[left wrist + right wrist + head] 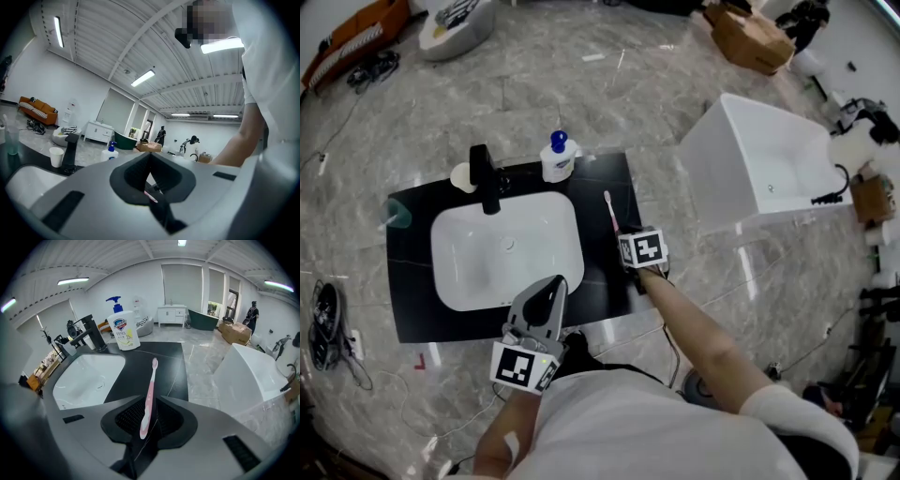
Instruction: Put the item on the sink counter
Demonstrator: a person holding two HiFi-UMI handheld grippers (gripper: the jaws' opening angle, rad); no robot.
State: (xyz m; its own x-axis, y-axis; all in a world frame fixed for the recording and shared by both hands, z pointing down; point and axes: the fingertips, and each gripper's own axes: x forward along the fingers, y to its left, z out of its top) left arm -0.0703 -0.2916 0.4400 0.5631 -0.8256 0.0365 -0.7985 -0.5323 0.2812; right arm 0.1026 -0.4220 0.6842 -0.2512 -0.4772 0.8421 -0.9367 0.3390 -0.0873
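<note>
While the left gripper [554, 282] has jaws together, the right gripper [149, 405] has them slightly apart around the toothbrush [151, 385]. Location: counter [161, 357], right of basin [84, 376].

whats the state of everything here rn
left claw: shut, empty
right claw: slightly open round the toothbrush handle
toothbrush: lying on the counter, ungripped
soap bottle: upright
cup: upright
faucet: off
sink: empty
</note>
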